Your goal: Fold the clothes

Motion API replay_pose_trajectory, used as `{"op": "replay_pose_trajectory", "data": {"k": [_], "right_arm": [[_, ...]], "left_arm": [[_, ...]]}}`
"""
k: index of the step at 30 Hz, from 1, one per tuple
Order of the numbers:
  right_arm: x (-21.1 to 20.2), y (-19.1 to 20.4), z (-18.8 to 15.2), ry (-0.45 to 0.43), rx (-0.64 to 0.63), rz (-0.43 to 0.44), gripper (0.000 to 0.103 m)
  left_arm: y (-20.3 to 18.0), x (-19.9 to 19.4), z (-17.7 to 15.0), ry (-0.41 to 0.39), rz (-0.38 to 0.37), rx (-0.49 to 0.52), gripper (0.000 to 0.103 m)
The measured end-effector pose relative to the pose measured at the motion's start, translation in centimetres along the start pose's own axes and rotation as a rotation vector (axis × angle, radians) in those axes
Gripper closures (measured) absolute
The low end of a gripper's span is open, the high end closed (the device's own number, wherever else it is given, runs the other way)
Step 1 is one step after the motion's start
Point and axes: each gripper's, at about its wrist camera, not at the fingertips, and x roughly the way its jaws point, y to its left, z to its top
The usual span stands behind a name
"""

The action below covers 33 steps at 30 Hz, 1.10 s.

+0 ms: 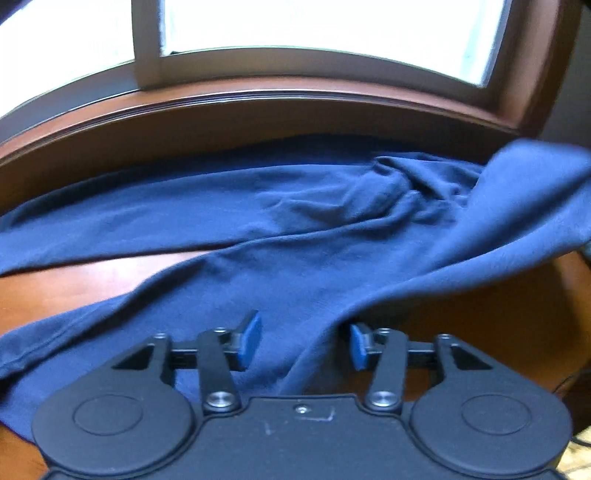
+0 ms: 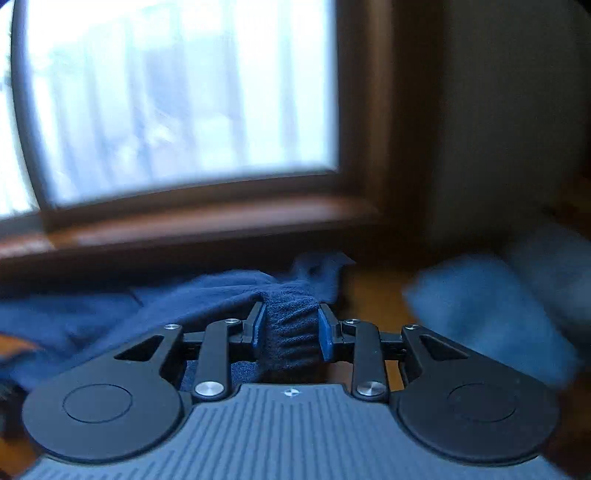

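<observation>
Your left tongs [image 1: 303, 341] stand wide, the two blue pads [image 1: 251, 341] well apart near the bottom centre of the left wrist view. The navy garment [image 1: 280, 236] runs between them, but neither pad presses on it. The cloth spreads across the middle of that frame, over the brown wooden counter [image 1: 92, 280], from the left edge to the right edge. It bunches into wrinkles in the upper right of the cloth, and one fold rises off the surface toward the right edge of the frame, blurred. A bare patch of counter shows at centre left, with cloth above and below it. Behind the garment a dark wooden sill [image 1: 258, 110] curves across the frame, and a bright window [image 1: 332, 26] fills the top.

Your right tongs [image 2: 290, 334] are closed down narrow on a thick bunch of the same navy garment [image 2: 110, 317], gathered between the pads at lower centre of the right wrist view. From the grip the cloth trails off to the left of the frame. This whole view is blurred. To the right of the tongs sits a lighter blue shape [image 2: 491, 314], too smeared for you to tell what it is. The window takes up the upper left of that frame, with the brown sill under it.
</observation>
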Motion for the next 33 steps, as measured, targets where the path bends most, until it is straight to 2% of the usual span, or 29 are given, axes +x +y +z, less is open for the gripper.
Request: {"op": "replay_pose_trajectory", "data": {"k": [2, 6, 8, 10, 11, 14, 18, 23, 27, 29, 33], "right_arm": [[0.6, -1.8, -2.8, 0.110, 0.016, -0.103, 0.071], [4.2, -3.0, -8.3, 0.382, -0.092, -0.334, 0.069], [4.2, -2.2, -9.1, 0.368, -0.184, -0.488, 0.067], [3.1, -1.1, -8.3, 0.258, -0.215, -0.529, 0.051], [2.6, -0.5, -7.8, 0.206, -0.226, -0.532, 0.047], [3.2, 1.4, -5.3, 0.115, -0.186, -0.244, 0.042], [9.4, 7.3, -3.0, 0.123, -0.240, -0.005, 0.042], [17.0, 14.6, -0.3, 0.135, -0.303, 0.289, 0.048], [20.6, 17.3, -1.3, 0.259, -0.351, 0.374, 0.062], [19.1, 17.4, -2.0, 0.244, -0.453, 0.439, 0.067], [15.1, 15.3, -4.4, 0.321, -0.620, 0.626, 0.069]], "left_arm": [[-0.2, -0.4, -0.2, 0.012, -0.033, 0.028, 0.052], [-1.0, -0.9, -0.2, 0.027, -0.045, 0.101, 0.052], [-1.2, -1.1, 0.4, 0.010, -0.034, 0.140, 0.050], [-1.3, -0.7, 1.5, -0.015, -0.024, 0.159, 0.046], [-1.2, -0.1, 2.3, -0.023, -0.017, 0.164, 0.045], [-1.4, 2.8, 4.7, -0.026, 0.016, 0.190, 0.045], [-1.2, 6.9, 8.6, -0.034, 0.090, 0.227, 0.045], [1.4, 11.1, 12.7, -0.005, 0.167, 0.130, 0.045], [3.8, 13.1, 13.9, 0.034, 0.219, 0.054, 0.045], [4.5, 13.3, 13.8, 0.046, 0.237, 0.039, 0.045], [5.1, 13.5, 13.4, 0.058, 0.260, 0.031, 0.045]]}}
